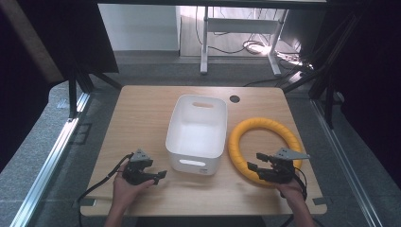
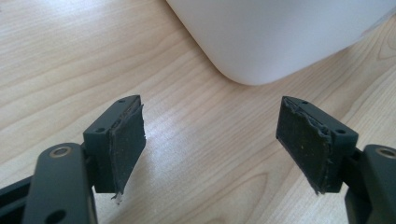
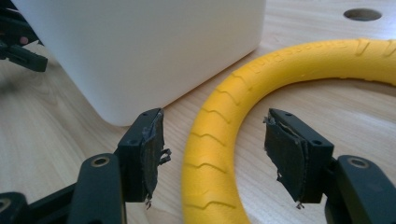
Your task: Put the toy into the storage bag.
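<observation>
A yellow ribbed ring (image 1: 263,147) lies flat on the wooden table (image 1: 142,113), right of a white plastic bin (image 1: 196,133). My right gripper (image 1: 255,168) is open at the ring's near left part; in the right gripper view the yellow ring (image 3: 210,154) passes between its jaws, untouched by either pad, with the white bin (image 3: 140,51) just behind. My left gripper (image 1: 162,175) rests open on the table near the bin's front left corner. In the left gripper view my left gripper (image 2: 210,140) has bare wood between its jaws and the bin's rounded corner (image 2: 271,42) ahead.
The bin is empty and has handle slots at both ends. A round cable hole (image 1: 234,99) sits in the table's far side. Black frame posts and curtains stand to both sides. The left gripper (image 3: 18,42) shows at far left in the right gripper view.
</observation>
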`<action>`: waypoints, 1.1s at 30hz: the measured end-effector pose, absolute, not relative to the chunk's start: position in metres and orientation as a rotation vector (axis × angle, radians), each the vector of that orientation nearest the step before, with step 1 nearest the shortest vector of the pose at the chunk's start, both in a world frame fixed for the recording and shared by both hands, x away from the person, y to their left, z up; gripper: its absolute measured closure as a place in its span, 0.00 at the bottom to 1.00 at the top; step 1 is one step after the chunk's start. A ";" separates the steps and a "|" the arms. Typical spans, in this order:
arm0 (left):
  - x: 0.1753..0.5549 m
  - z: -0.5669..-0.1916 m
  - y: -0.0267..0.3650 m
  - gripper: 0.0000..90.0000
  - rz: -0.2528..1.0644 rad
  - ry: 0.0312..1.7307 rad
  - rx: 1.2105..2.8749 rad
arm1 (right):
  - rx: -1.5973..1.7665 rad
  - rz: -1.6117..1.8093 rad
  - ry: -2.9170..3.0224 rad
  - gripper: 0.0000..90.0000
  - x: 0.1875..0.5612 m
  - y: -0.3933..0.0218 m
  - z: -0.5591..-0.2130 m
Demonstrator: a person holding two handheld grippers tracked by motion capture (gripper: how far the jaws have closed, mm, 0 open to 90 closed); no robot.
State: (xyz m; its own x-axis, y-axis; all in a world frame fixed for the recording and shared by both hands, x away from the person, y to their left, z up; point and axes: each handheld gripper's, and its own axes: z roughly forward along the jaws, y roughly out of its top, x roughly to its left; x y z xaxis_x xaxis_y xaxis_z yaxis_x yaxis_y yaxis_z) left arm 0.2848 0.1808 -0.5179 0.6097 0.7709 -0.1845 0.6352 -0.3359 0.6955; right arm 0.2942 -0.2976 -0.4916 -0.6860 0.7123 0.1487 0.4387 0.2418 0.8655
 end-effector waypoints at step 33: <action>0.280 -0.502 0.175 0.27 0.236 1.023 2.032 | 1.062 1.279 2.317 0.34 0.301 -0.296 -0.493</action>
State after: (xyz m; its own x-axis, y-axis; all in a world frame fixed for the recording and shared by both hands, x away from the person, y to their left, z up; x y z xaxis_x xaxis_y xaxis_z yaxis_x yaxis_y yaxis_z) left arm 0.2803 0.1748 -0.5017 0.6510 0.7361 -0.1853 0.5806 -0.3255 0.7463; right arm 0.3007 -0.2961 -0.4933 -0.6866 0.7208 0.0950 0.4647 0.3346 0.8198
